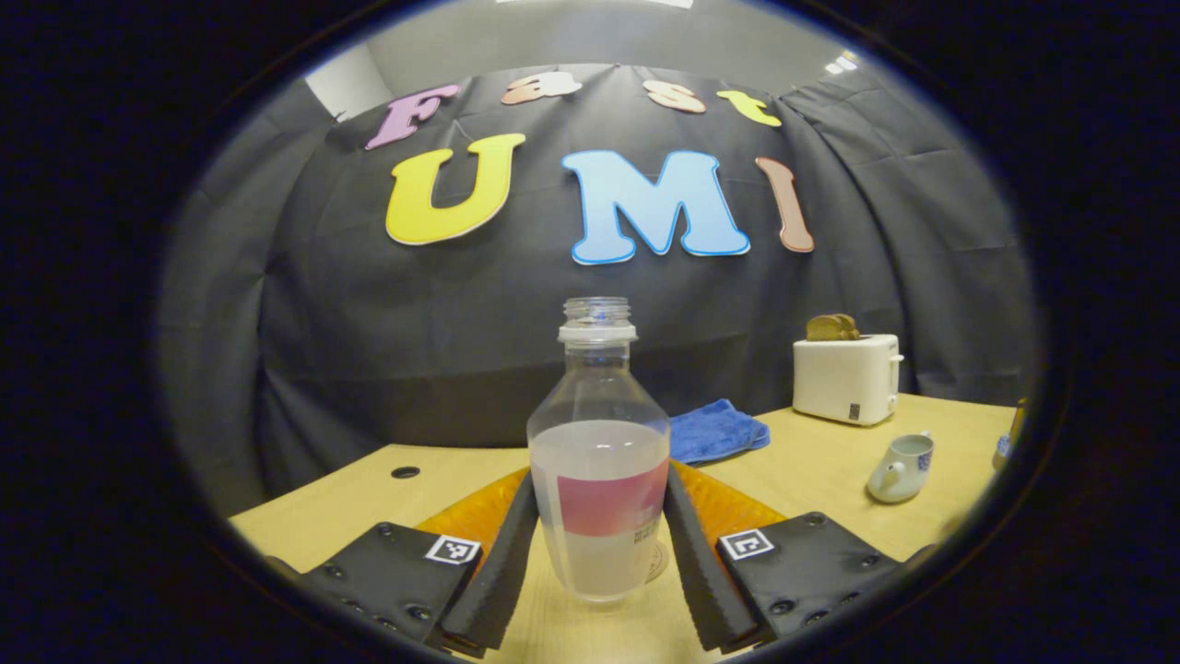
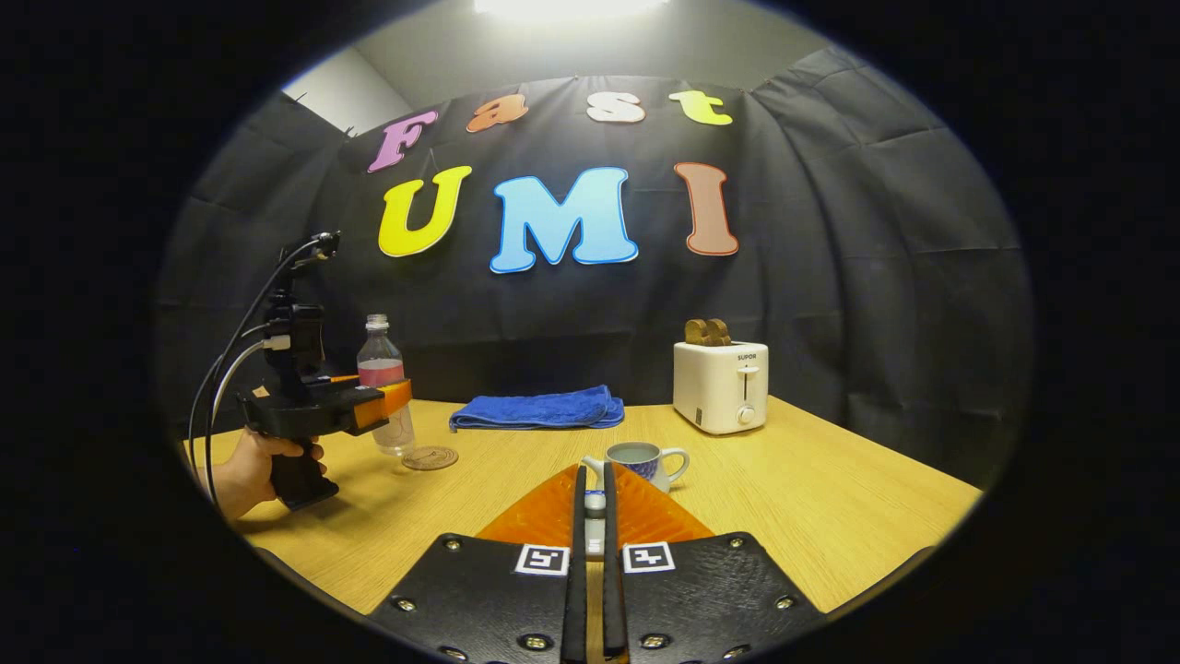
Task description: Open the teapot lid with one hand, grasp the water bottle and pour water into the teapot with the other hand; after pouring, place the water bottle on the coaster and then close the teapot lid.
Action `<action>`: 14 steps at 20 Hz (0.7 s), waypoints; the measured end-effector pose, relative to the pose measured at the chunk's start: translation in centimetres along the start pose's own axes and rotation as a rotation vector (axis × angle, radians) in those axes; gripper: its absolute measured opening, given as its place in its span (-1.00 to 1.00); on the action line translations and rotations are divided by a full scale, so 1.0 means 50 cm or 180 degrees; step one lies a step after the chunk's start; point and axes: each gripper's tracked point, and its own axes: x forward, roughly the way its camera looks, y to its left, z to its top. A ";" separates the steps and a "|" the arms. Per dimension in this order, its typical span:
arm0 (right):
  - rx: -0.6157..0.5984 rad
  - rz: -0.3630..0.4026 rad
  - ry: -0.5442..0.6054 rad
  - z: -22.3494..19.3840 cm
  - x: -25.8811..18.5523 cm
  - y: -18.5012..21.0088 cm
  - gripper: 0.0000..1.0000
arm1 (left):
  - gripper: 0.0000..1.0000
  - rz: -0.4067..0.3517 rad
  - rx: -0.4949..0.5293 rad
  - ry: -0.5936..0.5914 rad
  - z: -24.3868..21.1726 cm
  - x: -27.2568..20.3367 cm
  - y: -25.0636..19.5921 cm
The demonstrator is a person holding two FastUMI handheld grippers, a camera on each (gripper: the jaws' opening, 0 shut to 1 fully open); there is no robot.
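1. In the left gripper view, my left hand-held gripper [image 1: 597,553] frames the water bottle [image 1: 599,461]; its two fingers stand on either side of the bottle's body, right against it, though I cannot tell whether both press on it.
2. The bottle stands upright, uncapped, about half full, on the tabletop [image 1: 830,470]. Part of the coaster [image 1: 656,561] peeks out just behind its base on the right.
3. In the right gripper view, my right hand-held gripper [image 2: 595,516] is nearly closed, and a small white thing, seemingly the teapot lid [image 2: 595,503], sits pinched between the fingers.
4. Just beyond those fingertips stands the teapot [image 2: 636,461], open at the top with liquid showing inside.
5. The same view shows my left hand [image 2: 253,470] holding the other gripper beside the bottle, with the round coaster lying on the tabletop just beside the bottle's base.
6. A folded blue towel [image 2: 539,409] lies at the back, and a white toaster [image 2: 721,385] with bread in it stands to its right.
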 end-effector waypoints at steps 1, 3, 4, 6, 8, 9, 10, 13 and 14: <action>0.0016 -0.0006 0.0004 -0.001 0.005 -0.002 -0.87 | 0.75 0.0002 -0.0049 0.0001 -0.002 0.008 0.003; 0.0032 -0.0029 0.0018 -0.004 0.013 -0.009 -0.87 | 0.73 0.0038 0.0014 -0.0007 -0.013 0.032 0.009; 0.0031 -0.0035 0.0017 -0.004 0.015 -0.012 -0.87 | 0.73 0.0024 0.0044 0.0001 -0.016 0.042 0.007; 0.0041 -0.0045 0.0054 -0.013 0.023 -0.017 -0.87 | 0.73 -0.0015 0.0078 0.0042 -0.026 0.062 0.001; 0.0080 -0.0042 0.0075 -0.015 0.027 -0.018 -0.87 | 0.73 -0.0045 0.0088 0.0084 -0.035 0.081 -0.007; 0.0087 -0.0047 0.0071 -0.014 0.028 -0.021 -0.87 | 0.73 -0.0035 0.0101 0.0096 -0.046 0.086 -0.008; 0.0085 -0.0054 0.0061 -0.012 0.029 -0.024 -0.87 | 0.73 -0.0038 0.0109 0.0108 -0.050 0.091 -0.007; 0.0083 -0.0067 0.0049 -0.011 0.031 -0.029 -0.87 | 0.73 -0.0060 0.0060 0.0181 -0.067 0.105 -0.006; 0.0083 -0.0075 0.0051 -0.012 0.032 -0.030 -0.87 | 0.73 -0.0057 0.0065 0.0186 -0.070 0.107 -0.005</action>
